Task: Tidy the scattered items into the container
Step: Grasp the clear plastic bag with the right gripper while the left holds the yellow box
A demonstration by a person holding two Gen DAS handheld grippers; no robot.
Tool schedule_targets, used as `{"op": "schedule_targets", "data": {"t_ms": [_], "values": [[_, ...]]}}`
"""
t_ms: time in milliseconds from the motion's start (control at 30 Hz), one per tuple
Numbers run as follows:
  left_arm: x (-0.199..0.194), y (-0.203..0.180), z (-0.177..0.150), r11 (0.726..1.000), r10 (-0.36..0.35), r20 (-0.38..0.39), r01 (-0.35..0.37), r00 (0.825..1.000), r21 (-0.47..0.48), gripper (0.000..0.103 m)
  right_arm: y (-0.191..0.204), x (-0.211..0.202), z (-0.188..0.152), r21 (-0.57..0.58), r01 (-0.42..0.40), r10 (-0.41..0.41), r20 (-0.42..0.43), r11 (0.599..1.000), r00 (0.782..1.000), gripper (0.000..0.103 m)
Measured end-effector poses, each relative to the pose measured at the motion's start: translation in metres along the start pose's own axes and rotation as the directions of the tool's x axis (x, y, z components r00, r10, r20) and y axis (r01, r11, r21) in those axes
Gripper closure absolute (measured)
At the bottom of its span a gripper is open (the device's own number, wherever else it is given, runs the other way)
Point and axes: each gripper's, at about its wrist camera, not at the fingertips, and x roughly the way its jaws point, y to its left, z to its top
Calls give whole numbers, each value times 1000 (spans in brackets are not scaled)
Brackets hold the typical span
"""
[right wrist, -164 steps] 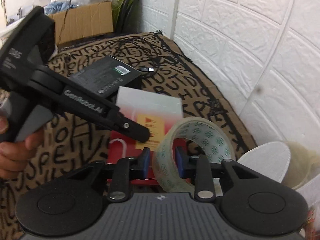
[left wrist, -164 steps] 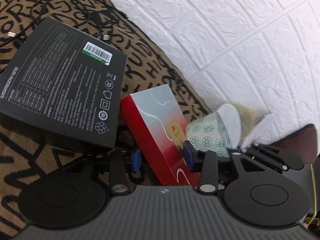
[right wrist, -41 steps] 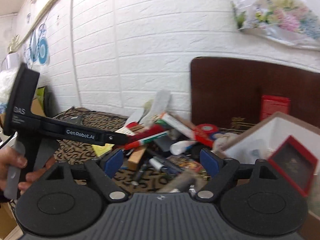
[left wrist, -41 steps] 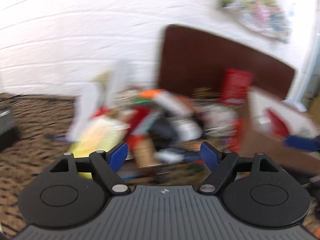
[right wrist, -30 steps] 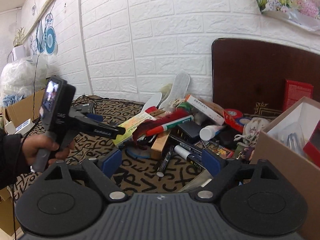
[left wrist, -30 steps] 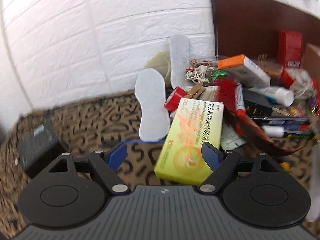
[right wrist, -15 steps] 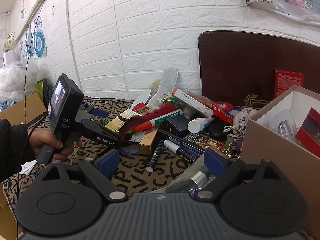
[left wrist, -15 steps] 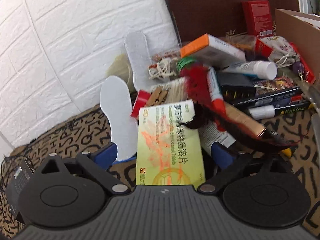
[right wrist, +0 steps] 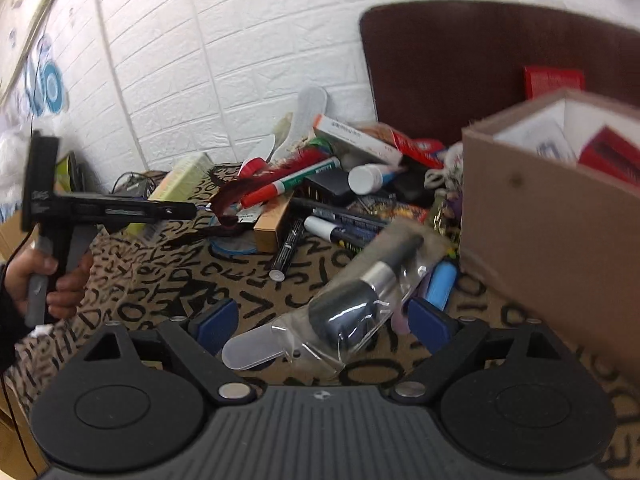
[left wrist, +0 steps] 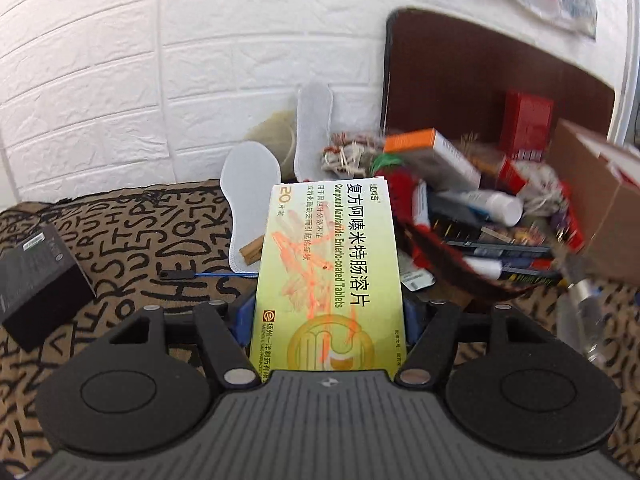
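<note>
Yellow-green tablet box (left wrist: 328,276), half a second ago still resting on the pile, now clamped between the left gripper (left wrist: 327,320) pads and lifted off the patterned cloth (left wrist: 132,236). Right gripper (right wrist: 320,322) spread wide above a bagged brush (right wrist: 360,296), seemingly nearer the cardboard container (right wrist: 548,240) than before.

Left tool (left wrist: 326,320) now clamped on yellow tablet box (left wrist: 330,264), lifted from pile
</note>
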Motion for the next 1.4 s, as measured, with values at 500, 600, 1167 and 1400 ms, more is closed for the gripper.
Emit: {"op": "schedule_targets", "data": {"t_ms": [500, 600, 1167, 1400], "values": [[-12, -1, -13, 996, 7, 8, -6, 1000, -85, 36, 63, 93, 8, -373, -151, 89, -179, 915, 980, 46], [-11, 4, -15, 996, 16, 3, -15, 1000, -92, 37, 81, 93, -2, -441, -160, 79, -195, 883, 978, 48], [-4, -8, -32, 992, -10, -134, 26, 991, 121, 21, 56, 97, 8, -245, -148, 104, -183, 958, 978, 20], [12, -18, -49, 964, 78, -175, -30, 981, 264, 13, 64, 99, 6, -258, -98, 62, -145, 961, 987, 45]]}}
